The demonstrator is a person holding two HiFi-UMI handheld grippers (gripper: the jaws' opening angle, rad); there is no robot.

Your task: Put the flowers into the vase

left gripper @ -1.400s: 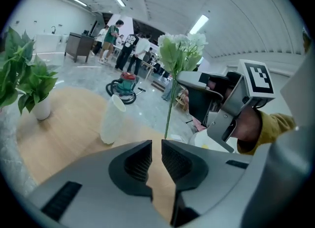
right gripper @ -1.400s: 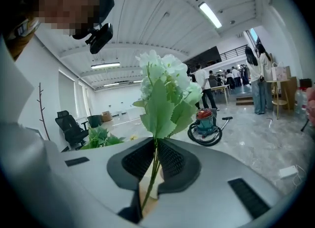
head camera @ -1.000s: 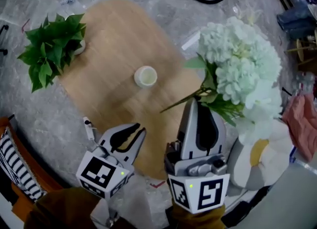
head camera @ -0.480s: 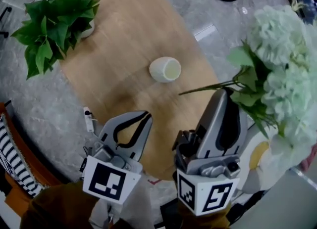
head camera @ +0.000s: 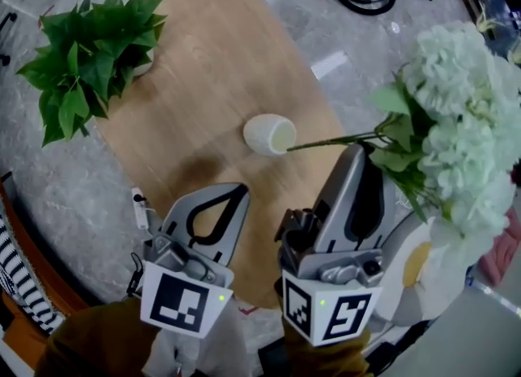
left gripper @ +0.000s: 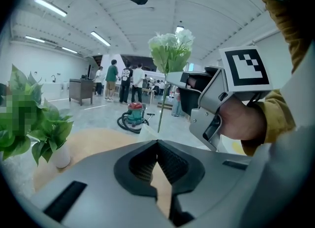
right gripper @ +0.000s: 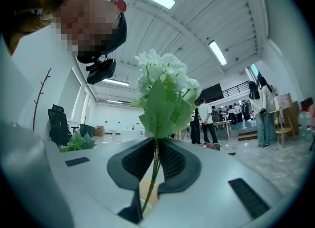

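Flowers (head camera: 460, 123), stem pinched in my right claw (head camera: 358, 155), blooms at 3 o'clock. Vase (head camera: 270, 134) on the counter (head camera: 203, 58), at 10 o'clock from that claw (a side stem (head camera: 334, 142) ends beside its rim). My left claw (head camera: 234, 196) pressed together, empty.

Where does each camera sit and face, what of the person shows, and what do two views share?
Head view: on the head, looking steeply down at table, vase and potted plant; left tool and right tool show.
Left gripper view: on the left tool, facing the hall along shut, empty jaws; a hand shows.
Right gripper view: on the right tool, facing level along jaws gripping the flowers; the head and its camera show.
Shared: first two both show the right tool holding flowers.
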